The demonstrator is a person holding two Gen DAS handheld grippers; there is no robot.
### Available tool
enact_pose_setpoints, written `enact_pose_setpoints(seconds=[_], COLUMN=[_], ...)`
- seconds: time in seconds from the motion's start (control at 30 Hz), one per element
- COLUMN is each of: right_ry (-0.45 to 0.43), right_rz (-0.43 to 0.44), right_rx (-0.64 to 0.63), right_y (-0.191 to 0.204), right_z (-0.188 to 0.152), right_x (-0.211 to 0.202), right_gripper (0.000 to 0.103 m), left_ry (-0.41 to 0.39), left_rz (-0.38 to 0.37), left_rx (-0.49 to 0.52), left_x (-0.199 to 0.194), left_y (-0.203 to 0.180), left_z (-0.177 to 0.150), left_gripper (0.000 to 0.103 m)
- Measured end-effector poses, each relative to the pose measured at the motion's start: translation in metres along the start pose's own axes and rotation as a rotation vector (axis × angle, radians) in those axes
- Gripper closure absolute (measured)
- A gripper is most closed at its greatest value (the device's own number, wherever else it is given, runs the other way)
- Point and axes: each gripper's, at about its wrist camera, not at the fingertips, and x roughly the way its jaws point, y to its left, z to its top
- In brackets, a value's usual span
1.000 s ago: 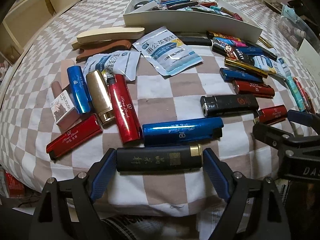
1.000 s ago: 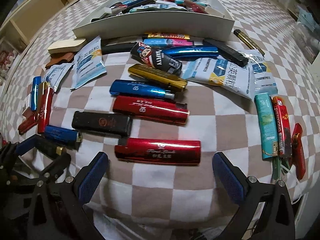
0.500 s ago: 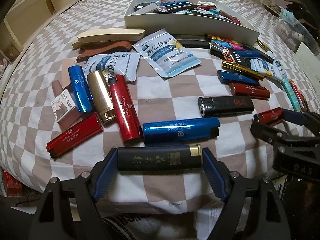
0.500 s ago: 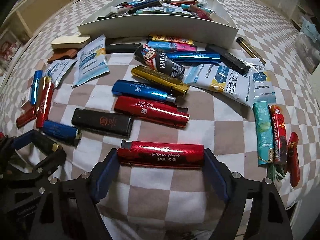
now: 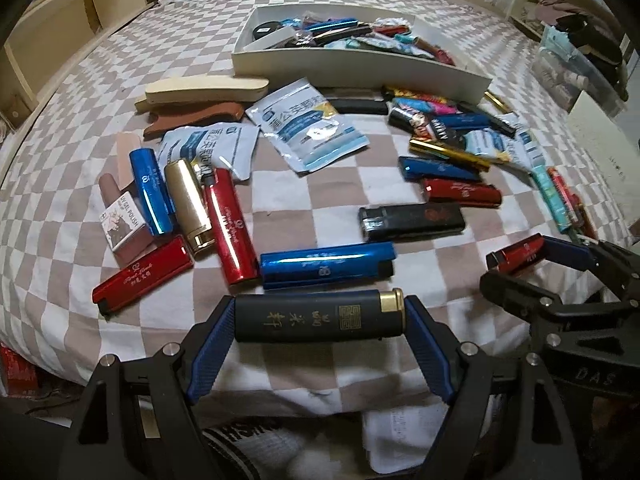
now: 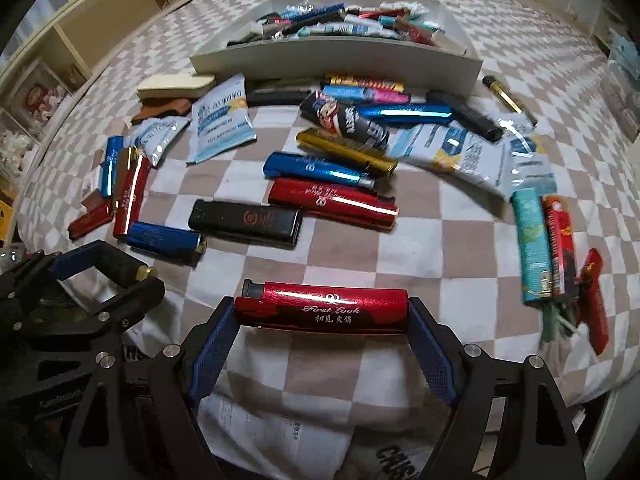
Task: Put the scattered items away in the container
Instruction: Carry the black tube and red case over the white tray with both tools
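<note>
My left gripper (image 5: pixel 320 316) is shut on a black lighter with a gold cap (image 5: pixel 316 316), held crosswise by its ends above the near edge of the bed. My right gripper (image 6: pixel 322 314) is shut on a red "First Look" lighter (image 6: pixel 324 309), also lifted. Each gripper shows at the side of the other's view. The white tray (image 5: pixel 360 65), part-filled with lighters and packets, stands at the far side; it also shows in the right wrist view (image 6: pixel 336 65). Several lighters and sachets lie scattered between.
On the checkered bedspread (image 5: pixel 328 196) lie a blue lighter (image 5: pixel 326 264), a black lighter (image 5: pixel 412 222), a white-blue sachet (image 5: pixel 308 126) and wooden pieces (image 5: pixel 204 90). Wooden shelving (image 5: pixel 60 24) runs along the left. The bed edge is just below both grippers.
My right gripper closed on the red lighter and lifted it. My left gripper, holding the black lighter throughout, rose a little. Both views pulled back from the bed.
</note>
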Motion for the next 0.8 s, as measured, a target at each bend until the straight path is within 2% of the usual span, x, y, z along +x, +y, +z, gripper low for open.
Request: enact_pose_setpoints(seconds=[0.1,0.3,0.47,0.67,0.8], right_ry=[-0.021,-0.085,-0.134,-0.213,-0.264], right_rz=[0.005,0.031,0.092,0.072,0.052], right_rx=[0.009,0.034,0.074,0.042,0.002], right_y=[-0.012,-0.016,-0.034,-0.04,-0.04], right_z=[-0.002,0.023,0.036,0.065,0.09], right_x=[-0.012,-0.03,-0.065,-0.105,-0.131], right_gripper=[0.021,0.021,0.021,0.021,0.021], left_ry=[-0.019,-0.065,-0.137,-0.238,-0.286], left_rz=[-0.006,0.005,0.021,0.032,0.011], left_rx=[0.003,-0.005,0.05,0.088,0.102], left_x=[-0.007,-0.027,-0.056,-0.095,-0.117], left_y=[0.0,0.008,0.008,0.006,0.003], left_z=[0.004,0.027,0.054,0.091,0.116], left_gripper=[0.021,0.021,0.021,0.021,0.021])
